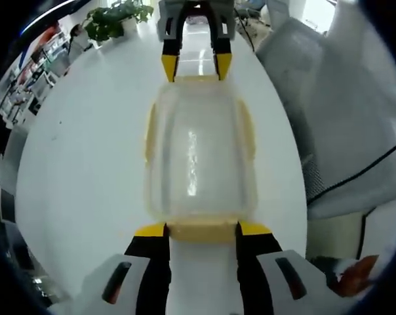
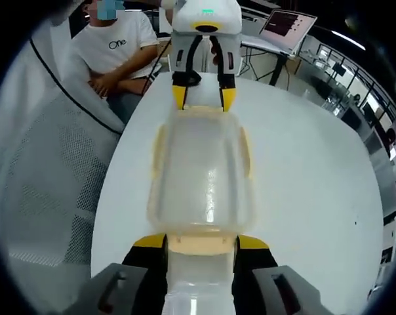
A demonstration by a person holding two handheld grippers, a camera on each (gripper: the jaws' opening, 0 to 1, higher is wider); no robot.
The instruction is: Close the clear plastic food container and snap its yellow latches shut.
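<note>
I am seeing the clear rectangular plastic food container (image 1: 199,154) with lid on, lying on the white round tabletop (image 1: 86,144), pale yellow latches (image 1: 201,230) along its edges. My left tongs (image 1: 201,230) are standing open, tips bracketing the near end latch. My right tongs (image 2: 201,241) are standing open likewise at the opposite end.

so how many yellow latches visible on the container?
4: near end latch between the left tongs, far end latch at the right tongs, plus side latches and.
</note>
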